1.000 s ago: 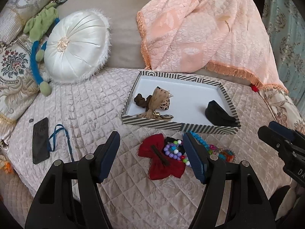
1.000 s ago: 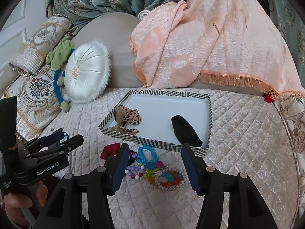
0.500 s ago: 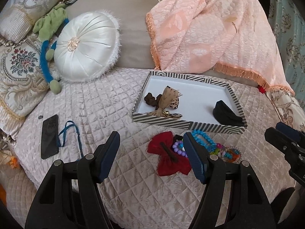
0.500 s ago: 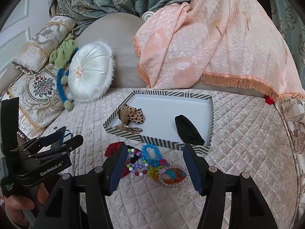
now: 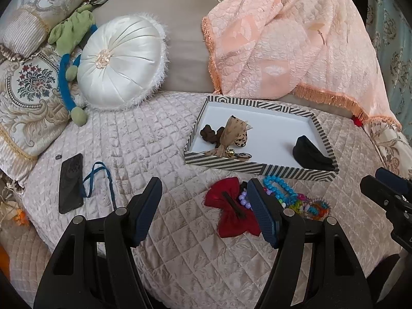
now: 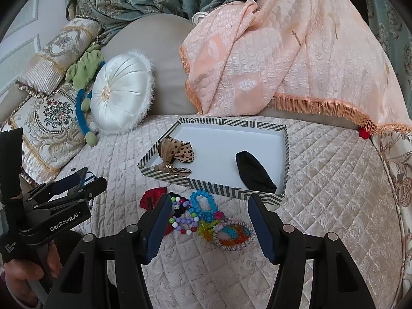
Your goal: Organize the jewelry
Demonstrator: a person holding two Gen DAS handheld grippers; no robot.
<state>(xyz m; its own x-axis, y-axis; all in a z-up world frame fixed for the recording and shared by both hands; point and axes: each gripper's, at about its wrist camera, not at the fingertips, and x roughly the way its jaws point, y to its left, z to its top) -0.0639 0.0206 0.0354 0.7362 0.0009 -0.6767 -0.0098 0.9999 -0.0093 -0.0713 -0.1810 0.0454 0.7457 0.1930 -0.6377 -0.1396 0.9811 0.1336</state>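
A striped tray (image 5: 260, 168) (image 6: 213, 184) with a white floor lies on the quilted bed. It holds a leopard-print bow (image 5: 233, 135) (image 6: 177, 152), a brown piece (image 5: 209, 134) and a black piece (image 5: 310, 154) (image 6: 253, 171). In front of the tray lie a red bow (image 5: 231, 206) (image 6: 152, 198), a blue bead bracelet (image 5: 279, 189) (image 6: 204, 202) and several other colourful bead bracelets (image 6: 226, 233). My left gripper (image 5: 204, 208) is open and empty, above the bed left of the pile. My right gripper (image 6: 207, 228) is open and empty, above the bracelets.
A black phone (image 5: 70, 182) and a blue cord (image 5: 99, 181) lie at the left. A white round cushion (image 5: 121, 61), patterned pillows (image 5: 25, 95) and a green plush toy (image 5: 72, 32) stand behind. A peach blanket (image 5: 288, 43) hangs over the backrest.
Both grippers have drawn back and up from the pile, so the tray and pieces look smaller. Both stay open. Nothing on the bed has moved.
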